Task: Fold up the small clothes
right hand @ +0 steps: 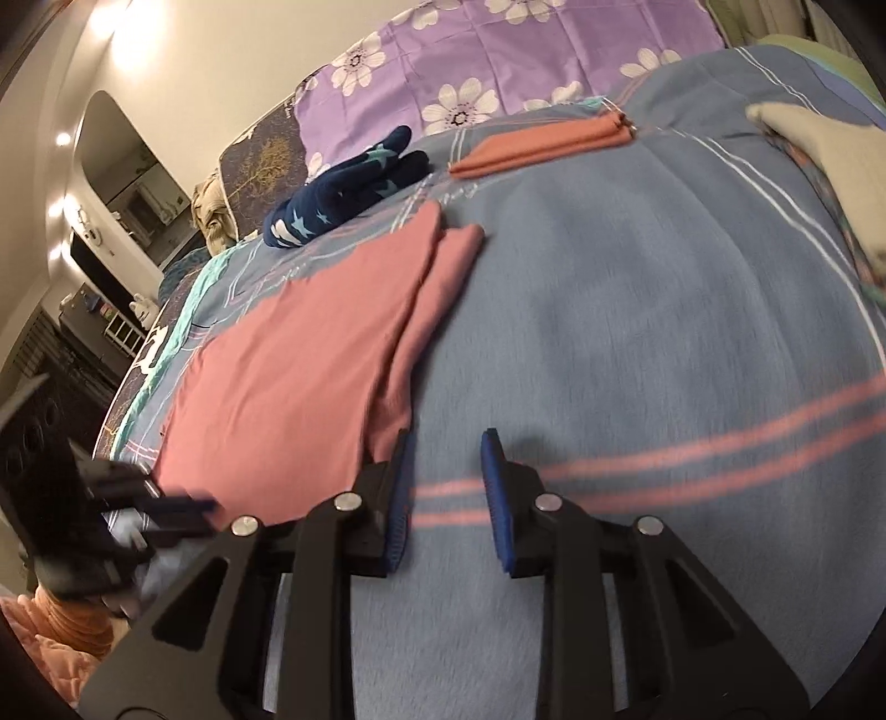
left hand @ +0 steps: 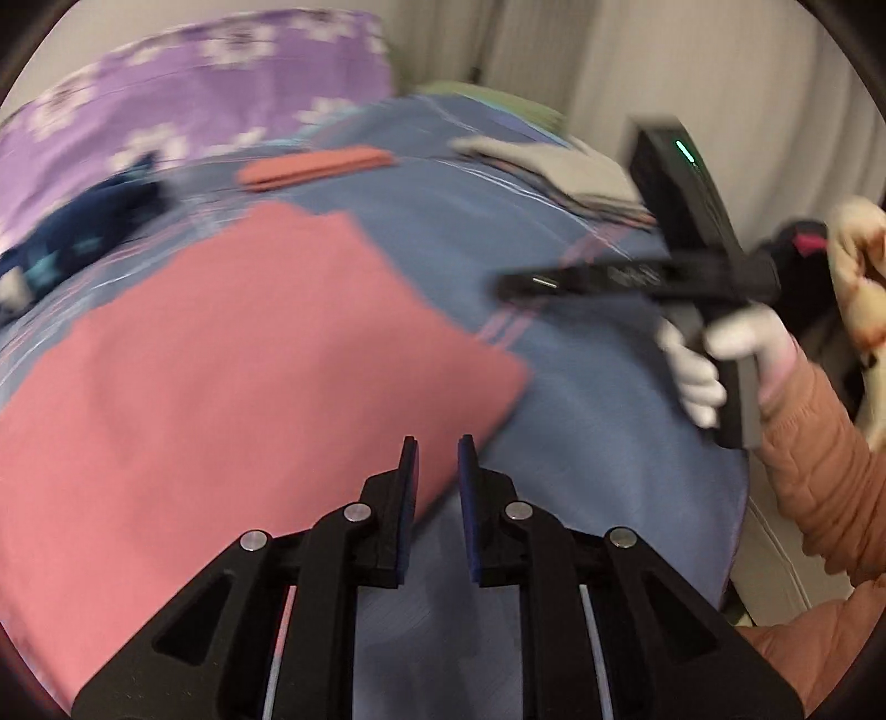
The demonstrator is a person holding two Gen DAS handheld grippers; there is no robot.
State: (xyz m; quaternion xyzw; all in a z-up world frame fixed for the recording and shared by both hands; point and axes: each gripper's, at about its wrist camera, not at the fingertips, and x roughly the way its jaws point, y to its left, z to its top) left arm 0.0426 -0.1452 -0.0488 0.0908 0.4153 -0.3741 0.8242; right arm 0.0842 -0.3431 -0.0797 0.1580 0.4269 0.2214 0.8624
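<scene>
Trousers (right hand: 310, 354) in pink lie spread on the blue striped blanket (right hand: 664, 310), with both tools empty beside them.

Left gripper (left hand: 437, 451): jaws stand a narrow gap apart with nothing between them, over the near right corner of the trousers. Right gripper (right hand: 446, 443): jaws apart by a wider gap, nothing held; its left pad sits just at the near right edge of the trousers, though contact cannot be confirmed. In the left wrist view the right tool is held by a white-gloved hand (left hand: 714, 360) with an orange padded sleeve (left hand: 819, 454), well to the right of the trousers. A folded orange cloth (right hand: 545, 141) lies at the far side of the blanket. A dark blue star-patterned garment (right hand: 343, 194) lies bunched at far left. A pale folded pile (right hand: 825, 149) sits at far right. A purple flowered sheet (right hand: 498, 50) lies beyond.
</scene>
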